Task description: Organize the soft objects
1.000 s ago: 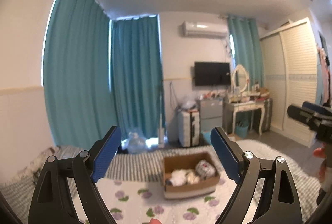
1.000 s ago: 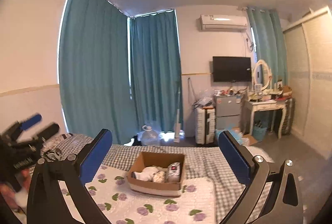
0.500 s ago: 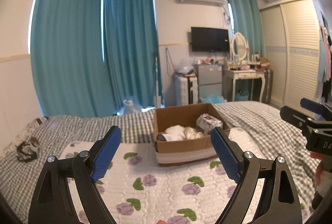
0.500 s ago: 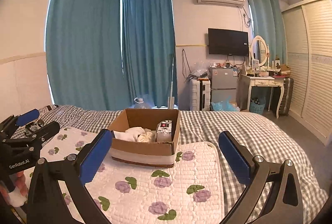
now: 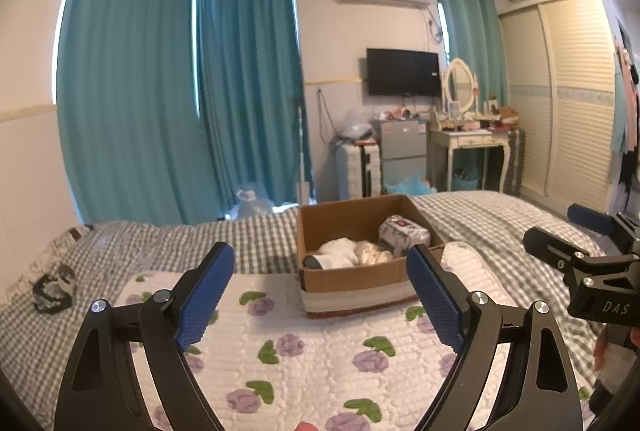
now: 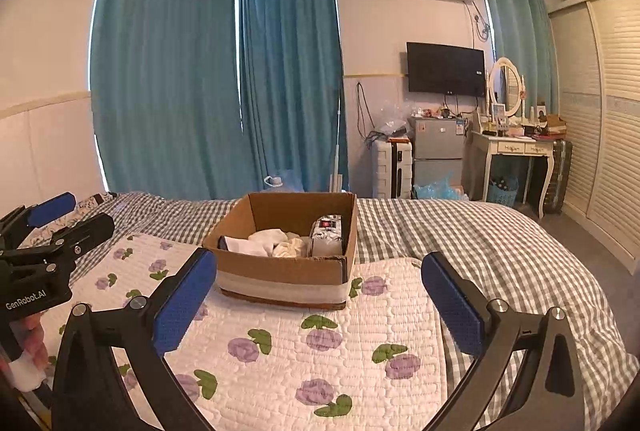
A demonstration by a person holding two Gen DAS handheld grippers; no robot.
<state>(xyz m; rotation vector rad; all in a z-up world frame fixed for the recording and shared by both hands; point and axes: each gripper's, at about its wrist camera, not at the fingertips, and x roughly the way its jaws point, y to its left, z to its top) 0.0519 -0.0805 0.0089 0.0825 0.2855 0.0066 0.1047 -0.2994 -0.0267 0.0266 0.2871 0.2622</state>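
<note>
Left wrist view: cardboard box [image 5: 362,279] (socks inside) between spread fingers [image 5: 206,295].

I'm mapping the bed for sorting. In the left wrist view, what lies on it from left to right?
Dark patterned bundle → floral quilted mat → cardboard box holding white cloth and a wrapped pack → right gripper.

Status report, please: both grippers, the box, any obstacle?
Left gripper open, empty. Right gripper open, empty. Cardboard box on floral quilt, soft items inside. Path clear.
</note>
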